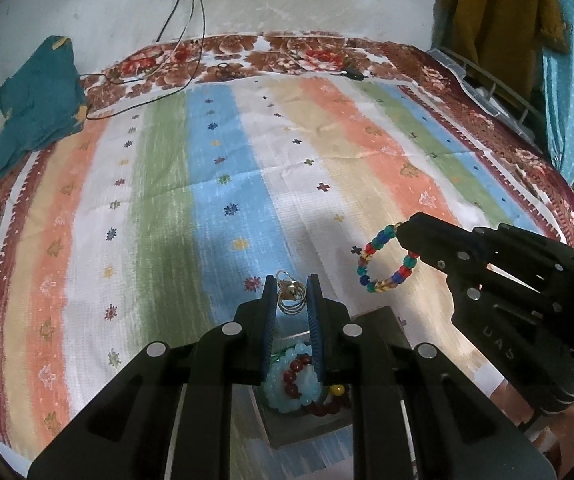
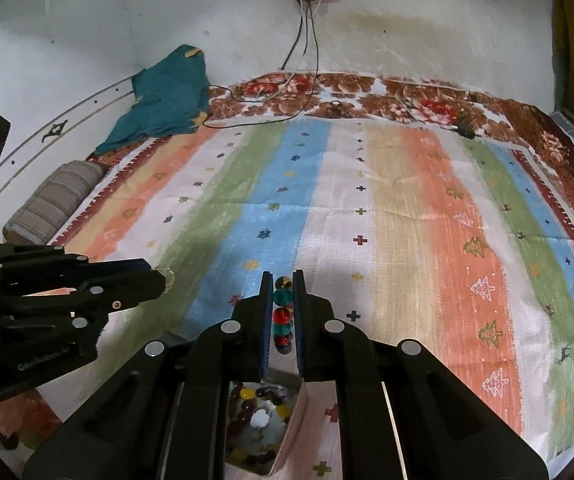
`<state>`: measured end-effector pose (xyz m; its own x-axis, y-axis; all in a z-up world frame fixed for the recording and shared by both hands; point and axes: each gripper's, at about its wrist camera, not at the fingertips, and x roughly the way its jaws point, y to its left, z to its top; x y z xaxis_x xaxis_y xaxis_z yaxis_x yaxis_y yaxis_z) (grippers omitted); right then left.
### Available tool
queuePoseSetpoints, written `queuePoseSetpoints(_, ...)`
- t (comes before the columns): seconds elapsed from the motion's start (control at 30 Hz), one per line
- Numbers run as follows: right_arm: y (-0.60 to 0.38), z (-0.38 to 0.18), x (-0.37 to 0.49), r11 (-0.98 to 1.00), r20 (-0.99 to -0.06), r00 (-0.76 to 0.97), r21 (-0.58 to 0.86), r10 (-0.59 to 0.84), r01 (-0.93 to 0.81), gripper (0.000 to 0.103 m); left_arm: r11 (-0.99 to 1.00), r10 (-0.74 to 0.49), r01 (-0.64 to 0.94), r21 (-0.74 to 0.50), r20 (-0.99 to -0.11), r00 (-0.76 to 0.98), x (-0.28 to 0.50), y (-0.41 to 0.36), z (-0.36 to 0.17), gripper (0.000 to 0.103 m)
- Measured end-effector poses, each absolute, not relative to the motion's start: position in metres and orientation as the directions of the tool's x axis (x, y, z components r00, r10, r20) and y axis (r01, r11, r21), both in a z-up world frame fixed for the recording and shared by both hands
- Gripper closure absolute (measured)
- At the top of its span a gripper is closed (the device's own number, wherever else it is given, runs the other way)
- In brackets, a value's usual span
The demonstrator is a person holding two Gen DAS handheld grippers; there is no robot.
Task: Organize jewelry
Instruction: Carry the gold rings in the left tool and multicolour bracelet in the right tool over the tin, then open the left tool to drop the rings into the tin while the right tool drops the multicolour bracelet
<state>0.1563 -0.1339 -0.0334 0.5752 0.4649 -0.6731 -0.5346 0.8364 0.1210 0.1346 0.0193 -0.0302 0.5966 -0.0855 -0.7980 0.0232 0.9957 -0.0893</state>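
Left wrist view: your left gripper [image 1: 291, 286] is clamped on a small bundle of thin wire rings [image 1: 289, 298], pinched between the blue pads [image 1: 271, 320] and held above the striped sheet [image 1: 223, 168]. Right below those fingers sits the tray [image 1: 383, 320], with a pale blue bracelet [image 1: 299, 392] and dark red beads [image 1: 293, 376] lying in it, a yellow bead [image 1: 337, 390] beside them. Over to the right, your right gripper [image 1: 401, 232] comes in from the edge, jaws closed on the bead bracelet [image 1: 387, 258], which dangles as a loop of red, blue, green and amber beads off its tip. A teal cloth [image 1: 39, 108] lies crumpled far left, cables [image 1: 191, 20] run down the wall at the back.

Right wrist view: your right gripper [image 2: 283, 280] grips that bead bracelet [image 2: 282, 312] edge-on, so the beads stack in a column between the pads [image 2: 265, 320]. The tray [image 2: 287, 432] is straight under the fingers, loose red, yellow and white beads scattered inside. Your left gripper [image 2: 163, 278] reaches in from the left, a glint of the rings [image 2: 168, 276] at its tip. Striped pillow [image 2: 55, 196] and teal cloth [image 2: 167, 92] sit back left.
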Motion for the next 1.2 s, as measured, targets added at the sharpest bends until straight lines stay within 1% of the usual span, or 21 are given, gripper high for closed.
queuePoseSetpoints(0.73,-0.137,-0.029,0.120,0.809,-0.661,0.558,0.130,0.502,-0.574,0.092,0.994,-0.092,0.014,-0.106,-0.780,0.619,0.109,0.016,-0.024,0.088)
queuePoseSetpoints(0.97,-0.136,-0.037,0.118,0.799,-0.689,0.522,0.141,0.503,-0.585,0.092,0.993,-0.095,-0.001,-0.121,-0.788,0.608,0.100,0.015,-0.025,0.088)
queuePoseSetpoints(1.0,-0.136,-0.039,0.118,0.797,-0.695,0.512,0.147,0.505,-0.586,0.089,0.992,-0.094,-0.008,-0.124,-0.790,0.606,0.100,0.016,-0.026,0.079)
queuePoseSetpoints(1.03,-0.137,-0.041,0.118,0.800,-0.700,0.510,0.148,0.500,-0.581,0.084,0.992,-0.085,-0.025,-0.126,-0.791,0.606,0.099,0.018,-0.026,0.068)
queuePoseSetpoints(1.07,-0.139,-0.041,0.117,0.804,-0.700,0.512,0.150,0.497,-0.576,0.069,0.991,-0.080,-0.034,-0.126,-0.790,0.608,0.098,0.020,-0.025,0.066)
queuePoseSetpoints(1.1,-0.141,-0.041,0.116,0.807,-0.697,0.517,0.152,0.497,-0.571,0.062,0.991,-0.077,-0.040,-0.128,-0.790,0.609,0.098,0.021,-0.025,0.064)
queuePoseSetpoints(1.2,-0.148,-0.039,0.116,0.820,-0.693,0.535,0.145,0.484,-0.553,0.061,0.987,-0.078,-0.065,-0.148,-0.790,0.608,0.096,0.028,-0.025,0.060)
